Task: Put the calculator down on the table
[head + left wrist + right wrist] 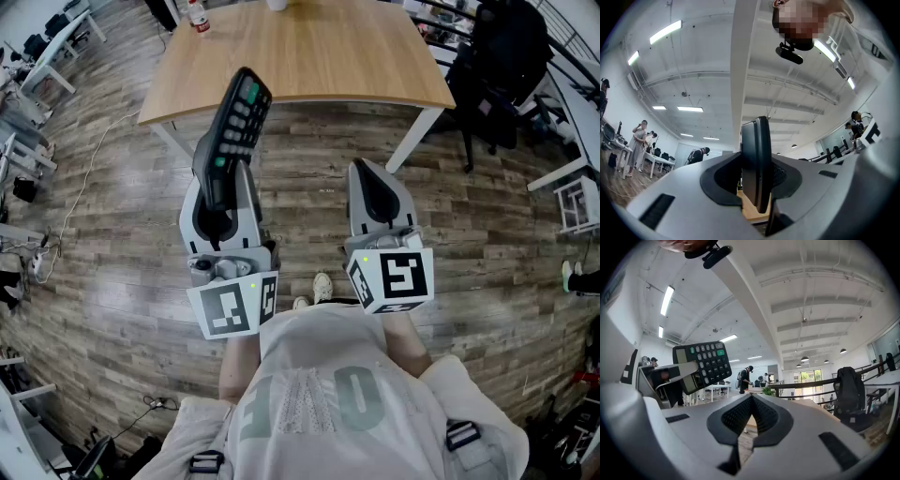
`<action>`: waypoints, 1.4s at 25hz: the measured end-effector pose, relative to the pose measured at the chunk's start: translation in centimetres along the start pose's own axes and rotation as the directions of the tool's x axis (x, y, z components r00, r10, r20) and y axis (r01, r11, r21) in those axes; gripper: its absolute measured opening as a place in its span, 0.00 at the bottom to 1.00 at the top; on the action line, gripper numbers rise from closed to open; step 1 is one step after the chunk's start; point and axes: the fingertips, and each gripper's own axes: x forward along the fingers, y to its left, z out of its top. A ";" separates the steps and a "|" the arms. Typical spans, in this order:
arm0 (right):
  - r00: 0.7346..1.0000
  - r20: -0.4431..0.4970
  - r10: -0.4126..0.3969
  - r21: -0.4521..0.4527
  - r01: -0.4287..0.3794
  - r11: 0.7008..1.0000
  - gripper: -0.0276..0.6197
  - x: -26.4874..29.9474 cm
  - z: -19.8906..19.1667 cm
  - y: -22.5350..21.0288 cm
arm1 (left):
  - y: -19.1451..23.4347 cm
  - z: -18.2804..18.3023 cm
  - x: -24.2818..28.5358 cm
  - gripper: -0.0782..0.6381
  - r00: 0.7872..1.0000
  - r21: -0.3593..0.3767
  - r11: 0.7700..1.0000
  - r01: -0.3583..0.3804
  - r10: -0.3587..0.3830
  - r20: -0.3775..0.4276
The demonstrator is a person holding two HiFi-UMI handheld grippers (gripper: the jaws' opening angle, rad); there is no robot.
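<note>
A black calculator [234,131] with grey and green keys stands on end, tilted up and away, with my left gripper [220,187] shut on its lower end. In the left gripper view the calculator [757,164] shows edge-on, pinched between the two pads. It hangs in the air over the wooden floor, short of the near edge of the light wooden table [309,56]. My right gripper [375,192] is beside it to the right, shut with nothing in it. The right gripper view shows its tips [751,420] closed together and the calculator [701,364] up to the left.
A bottle [198,19] stands at the table's far left corner and a white cup [277,4] at its back edge. A black chair with a bag [506,66] is right of the table. White desks and a cable lie at the left. My shoe [322,286] shows below.
</note>
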 end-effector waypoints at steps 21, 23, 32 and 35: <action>0.999 0.052 0.005 0.006 -0.005 1.000 0.07 1.2 -1.3 -3.0 | 0.5 -1.3 1.0 0.28 0.999 -0.012 0.999 -0.046 0.046 0.025; 0.998 0.055 0.017 0.002 -0.017 1.000 0.07 2.0 -0.8 -3.7 | 0.2 -1.3 2.2 0.28 0.999 -0.013 0.999 -0.047 0.047 0.025; 0.999 0.025 0.028 0.023 -0.028 0.999 0.07 5.3 -1.6 -6.6 | -0.7 -3.0 6.1 0.28 0.999 -0.009 0.999 -0.052 0.052 0.012; 0.999 0.021 0.024 0.028 -0.024 0.999 0.07 6.0 -1.6 -7.0 | -0.5 -3.4 6.9 0.28 0.998 -0.012 0.998 -0.054 0.054 0.013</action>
